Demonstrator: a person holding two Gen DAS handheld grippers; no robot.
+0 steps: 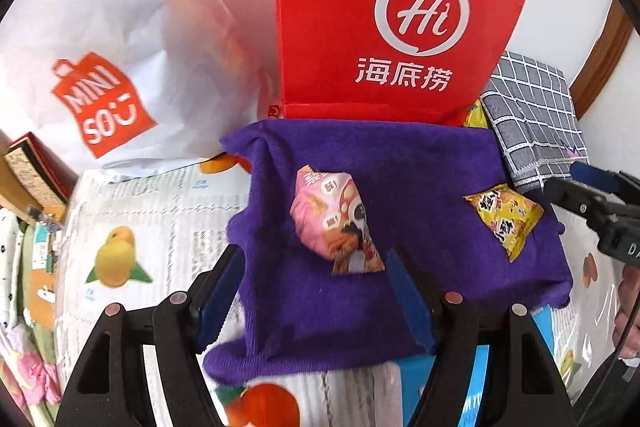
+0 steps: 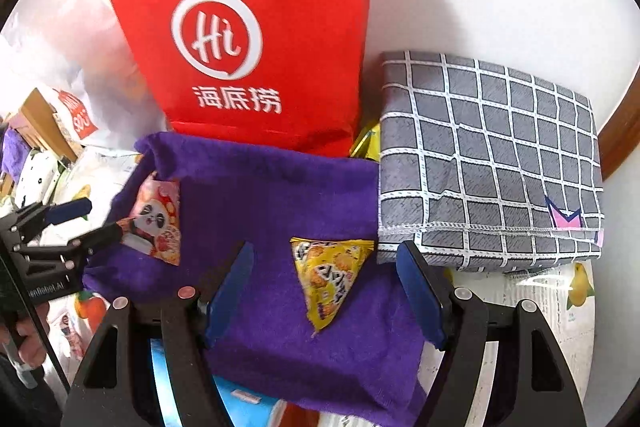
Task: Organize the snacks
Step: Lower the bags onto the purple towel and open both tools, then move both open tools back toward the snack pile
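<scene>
Two tongs, both spread wide and pinching nothing: left gripper (image 1: 316, 291) and right gripper (image 2: 324, 291), each with two blue pads. Two snack packets, both lying on one purple towel (image 1: 400, 307). Pink packet (image 1: 338, 223) just ahead of the left gripper's opening, nearer its right pad, apart from both pads. Yellow packet (image 2: 330, 277) ahead of the right gripper, in the gap between its two pads, touching neither. In the left wrist view, the yellow packet (image 1: 506, 221) off to the right of the left gripper, near the right gripper's blue fingertips (image 1: 592, 173). In the right wrist view, the pink packet (image 2: 158, 223) off to the left, just beside the left gripper's tips.

Two bags standing beyond the towel: one red bag (image 1: 392, 11) straight ahead of both grippers, one white bag (image 1: 120, 39) to the left of it. One grey checked cloth (image 2: 492, 155), folded, ahead and right of the right gripper, beside the towel. One fruit-printed sheet (image 1: 132, 227) under the towel.
</scene>
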